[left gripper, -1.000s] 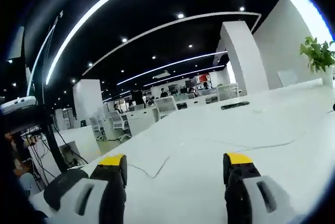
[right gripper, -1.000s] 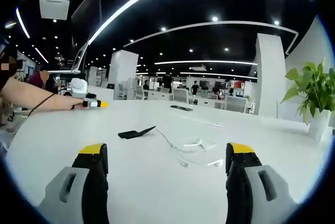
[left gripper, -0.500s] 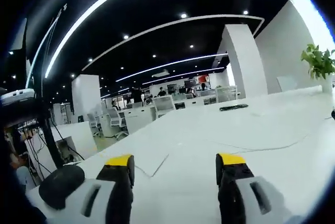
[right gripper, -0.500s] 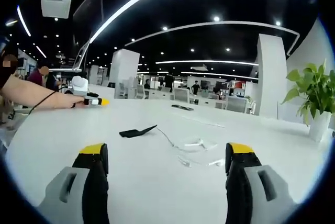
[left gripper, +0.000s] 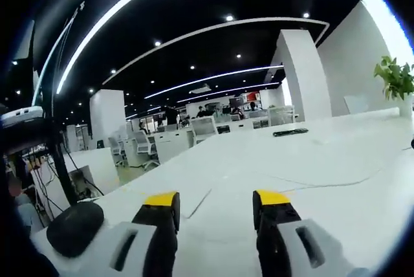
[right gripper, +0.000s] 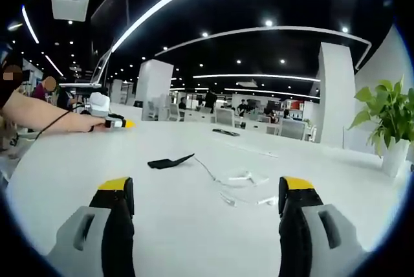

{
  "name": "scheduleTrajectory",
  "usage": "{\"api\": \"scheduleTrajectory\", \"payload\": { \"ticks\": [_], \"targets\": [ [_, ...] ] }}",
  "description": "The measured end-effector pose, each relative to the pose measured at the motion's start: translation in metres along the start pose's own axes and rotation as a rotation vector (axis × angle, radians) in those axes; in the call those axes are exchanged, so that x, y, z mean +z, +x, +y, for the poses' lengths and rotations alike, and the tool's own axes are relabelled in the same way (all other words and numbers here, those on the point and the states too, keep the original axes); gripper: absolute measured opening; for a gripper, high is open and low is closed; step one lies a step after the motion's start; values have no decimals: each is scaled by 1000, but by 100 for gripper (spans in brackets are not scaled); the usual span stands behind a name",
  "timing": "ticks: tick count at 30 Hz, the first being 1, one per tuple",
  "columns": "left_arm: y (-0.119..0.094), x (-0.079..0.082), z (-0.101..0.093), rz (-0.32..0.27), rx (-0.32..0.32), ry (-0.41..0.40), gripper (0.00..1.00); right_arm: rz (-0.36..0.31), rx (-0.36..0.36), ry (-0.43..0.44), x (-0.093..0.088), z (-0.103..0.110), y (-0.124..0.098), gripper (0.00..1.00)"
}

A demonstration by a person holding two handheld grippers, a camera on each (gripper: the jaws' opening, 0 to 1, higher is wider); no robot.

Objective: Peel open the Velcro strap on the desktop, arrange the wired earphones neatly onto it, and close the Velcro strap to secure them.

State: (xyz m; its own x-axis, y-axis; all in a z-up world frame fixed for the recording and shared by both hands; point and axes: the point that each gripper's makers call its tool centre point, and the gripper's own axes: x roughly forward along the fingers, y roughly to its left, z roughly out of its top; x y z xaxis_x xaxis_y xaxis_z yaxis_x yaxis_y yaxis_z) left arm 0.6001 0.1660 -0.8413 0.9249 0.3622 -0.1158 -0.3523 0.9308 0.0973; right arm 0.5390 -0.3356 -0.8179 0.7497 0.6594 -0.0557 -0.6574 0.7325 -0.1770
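Desk (right gripper: 194, 225): stretching wide and white across both views, running toward a dim open office.
Potted plant (right gripper: 387, 121): standing upright at the far right desk edge in the right gripper view; showing smaller in the left gripper view (left gripper: 396, 81).
Right gripper (right gripper: 207, 189): hovering low over the desk, yellow-tipped jaws spread wide, pinching nothing.
Left gripper (left gripper: 217, 198): hanging over bare desk, jaws parted with a moderate gap, gripping nothing; appearing far left in the right gripper view (right gripper: 119, 123), held by a person's hand (right gripper: 90, 123).
Velcro strap (right gripper: 168, 162): lying flat and dark, ahead of the right gripper, left of centre.
Wired earphones (right gripper: 242, 183): sprawling loosely just right of the strap, thin cable trailing toward it.
Thin cable (left gripper: 197, 204): lying just beyond the left gripper's tips.
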Motion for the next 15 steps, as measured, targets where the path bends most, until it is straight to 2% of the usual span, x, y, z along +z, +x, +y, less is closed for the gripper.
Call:
{"api": "scheduleTrajectory", "payload": {
  "ticks": [8, 11, 12, 15],
  "targets": [
    [8, 0, 6, 11, 14, 5, 37, 3, -1, -6, 0, -1, 1, 92],
    [10, -6, 6, 44, 16, 73, 31, -4, -2, 12, 1, -2, 2, 90],
    [10, -2, 5, 22, 12, 82, 29, -5, -2, 20, 2, -2, 3, 90],
    [8, -3, 5, 25, 11, 76, 28, -7, -4, 26, 2, -1, 6, 90]
  ]
}}
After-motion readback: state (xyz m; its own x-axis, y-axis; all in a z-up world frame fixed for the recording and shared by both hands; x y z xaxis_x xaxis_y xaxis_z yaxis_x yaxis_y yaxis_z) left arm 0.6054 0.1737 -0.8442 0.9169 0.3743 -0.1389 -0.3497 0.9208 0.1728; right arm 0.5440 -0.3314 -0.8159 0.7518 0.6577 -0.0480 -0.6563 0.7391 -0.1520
